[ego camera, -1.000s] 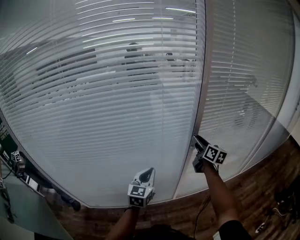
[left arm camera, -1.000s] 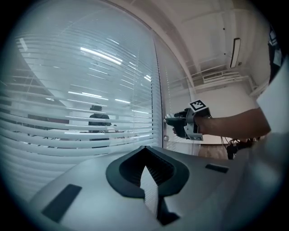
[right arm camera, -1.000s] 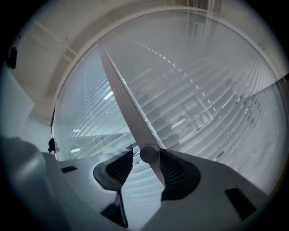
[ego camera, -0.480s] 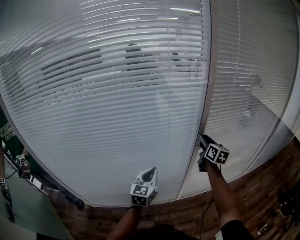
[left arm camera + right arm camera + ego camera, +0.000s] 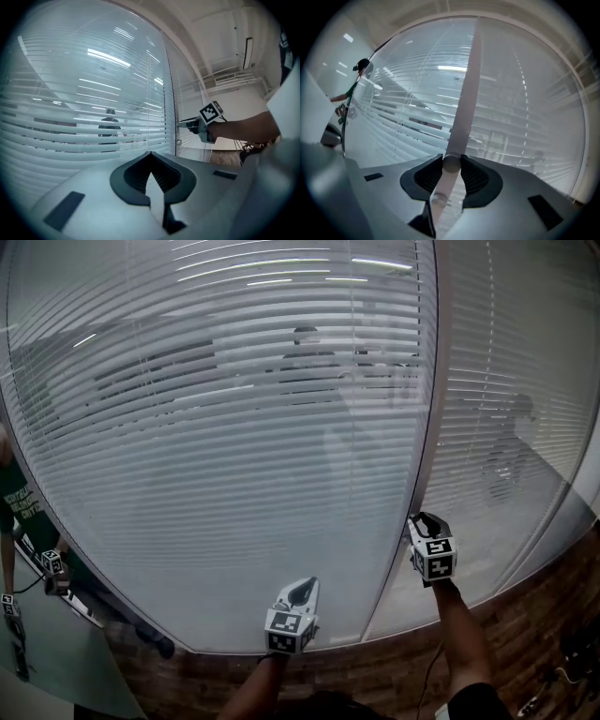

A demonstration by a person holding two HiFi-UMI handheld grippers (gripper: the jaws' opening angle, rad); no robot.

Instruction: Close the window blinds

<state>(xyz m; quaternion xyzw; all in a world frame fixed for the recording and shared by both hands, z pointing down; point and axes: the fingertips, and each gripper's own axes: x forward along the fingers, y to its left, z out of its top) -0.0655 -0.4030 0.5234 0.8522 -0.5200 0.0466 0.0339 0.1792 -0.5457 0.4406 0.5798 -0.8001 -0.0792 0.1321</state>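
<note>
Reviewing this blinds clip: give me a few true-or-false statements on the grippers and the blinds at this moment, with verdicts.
1. The right gripper is shut on a round knob at the frame post. True; its jaws have just been closing onto it.
2. The left gripper holds a blind cord. False: its jaws are together on nothing.
3. The blinds block all sight through the glass. False: the upper slats stand open and a dark figure shows between them.
4. A person in a green shirt stands at the head view's left edge. True.
</note>
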